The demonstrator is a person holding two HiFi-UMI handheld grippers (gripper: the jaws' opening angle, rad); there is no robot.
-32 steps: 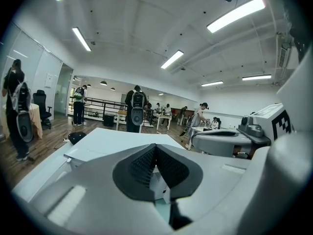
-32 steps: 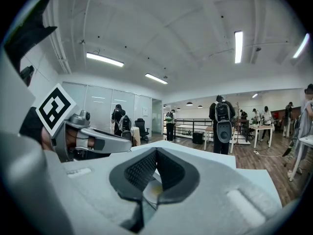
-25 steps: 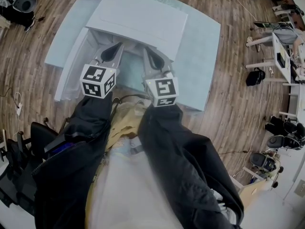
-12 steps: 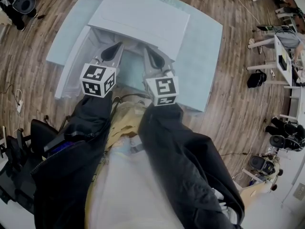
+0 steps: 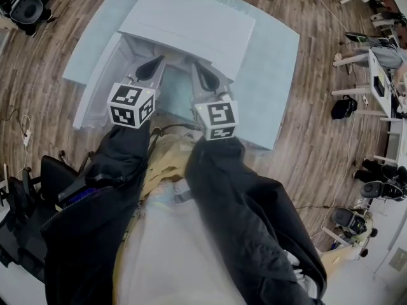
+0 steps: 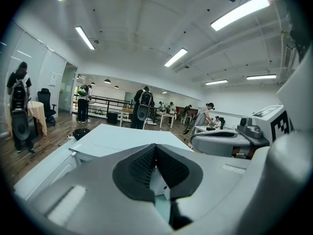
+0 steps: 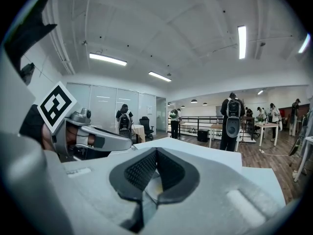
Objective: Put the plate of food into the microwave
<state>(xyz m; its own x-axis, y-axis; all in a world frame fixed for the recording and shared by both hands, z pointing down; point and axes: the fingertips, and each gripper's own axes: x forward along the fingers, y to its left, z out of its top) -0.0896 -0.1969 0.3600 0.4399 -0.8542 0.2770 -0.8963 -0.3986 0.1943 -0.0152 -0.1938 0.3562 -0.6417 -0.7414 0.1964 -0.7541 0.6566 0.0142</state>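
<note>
A white microwave (image 5: pixel 191 24) stands on a pale blue table (image 5: pixel 273 75), seen from above. Its door (image 5: pixel 95 81) hangs open to the left. My left gripper (image 5: pixel 150 68) and right gripper (image 5: pixel 203 78) are side by side at the microwave's open front, both pointing into it. Each is shut with nothing between the pads, as the left gripper view (image 6: pixel 155 163) and the right gripper view (image 7: pixel 156 173) show. No plate of food can be made out; only a pale patch shows through the gap under the right jaws.
Wooden floor surrounds the table. Office chairs (image 5: pixel 375 183) and a desk (image 5: pixel 381 75) stand at the right, and a black chair (image 5: pixel 25 196) at the left. Several people with backpacks stand in the room beyond, among them a person (image 7: pixel 232 121).
The head view has drifted slightly; both grippers stay in the same place at the microwave's front.
</note>
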